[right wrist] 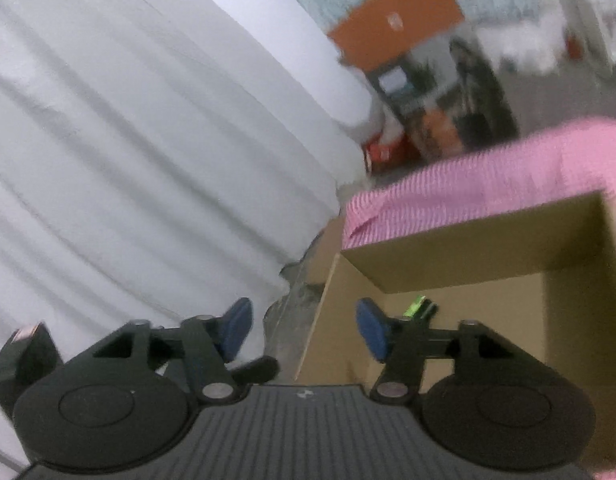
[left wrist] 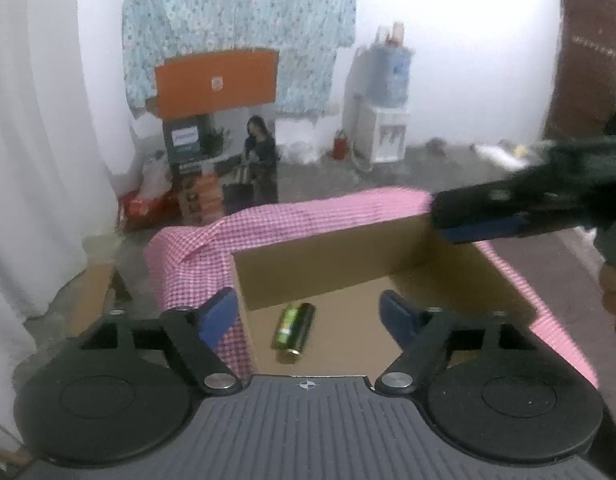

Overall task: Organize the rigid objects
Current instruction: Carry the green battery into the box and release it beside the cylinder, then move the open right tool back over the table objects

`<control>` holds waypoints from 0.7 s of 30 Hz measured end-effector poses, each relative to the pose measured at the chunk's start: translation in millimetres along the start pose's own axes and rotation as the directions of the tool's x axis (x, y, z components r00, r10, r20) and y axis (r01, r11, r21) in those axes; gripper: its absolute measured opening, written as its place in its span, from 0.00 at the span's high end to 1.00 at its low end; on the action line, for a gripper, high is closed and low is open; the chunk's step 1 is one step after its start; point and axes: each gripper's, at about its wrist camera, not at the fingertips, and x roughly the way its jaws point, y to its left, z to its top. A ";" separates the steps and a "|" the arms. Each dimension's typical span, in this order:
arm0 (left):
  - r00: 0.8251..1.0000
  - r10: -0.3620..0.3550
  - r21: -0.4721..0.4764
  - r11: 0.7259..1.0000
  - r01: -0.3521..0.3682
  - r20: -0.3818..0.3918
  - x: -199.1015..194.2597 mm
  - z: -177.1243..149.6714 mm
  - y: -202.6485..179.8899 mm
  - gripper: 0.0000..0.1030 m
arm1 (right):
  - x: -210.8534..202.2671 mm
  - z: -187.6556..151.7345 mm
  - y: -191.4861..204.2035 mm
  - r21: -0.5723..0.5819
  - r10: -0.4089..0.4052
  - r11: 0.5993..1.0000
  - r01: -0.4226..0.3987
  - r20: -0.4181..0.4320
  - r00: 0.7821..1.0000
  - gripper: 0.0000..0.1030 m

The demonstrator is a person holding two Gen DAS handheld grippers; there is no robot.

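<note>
An open cardboard box (left wrist: 327,264) has pink checked cloth (left wrist: 292,220) draped over its rim. Two batteries, one green and one black (left wrist: 294,328), lie side by side on the box floor. My left gripper (left wrist: 308,312) hovers above the box's near left corner, open, with nothing between its blue pads. The right gripper's dark body reaches in blurred from the right over the box's far edge, showing one blue pad (left wrist: 483,231). In the right wrist view, my right gripper (right wrist: 304,328) is open and empty over the box's (right wrist: 467,248) left wall. A green battery (right wrist: 421,306) peeks past its right finger.
A white curtain (right wrist: 128,140) hangs close on the left. Stacked boxes topped by an orange one (left wrist: 216,80), bags, a water dispenser (left wrist: 381,120) and a brown door (left wrist: 587,60) stand along the far wall. A person's hand (left wrist: 615,292) shows at the right edge.
</note>
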 end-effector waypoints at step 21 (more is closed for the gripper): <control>0.975 -0.222 0.005 0.975 0.222 0.005 -18.7 -117.0 -56.8 0.06 | -125.2 -185.4 40.7 -0.324 -0.506 0.731 0.601 0.333 0.796 0.00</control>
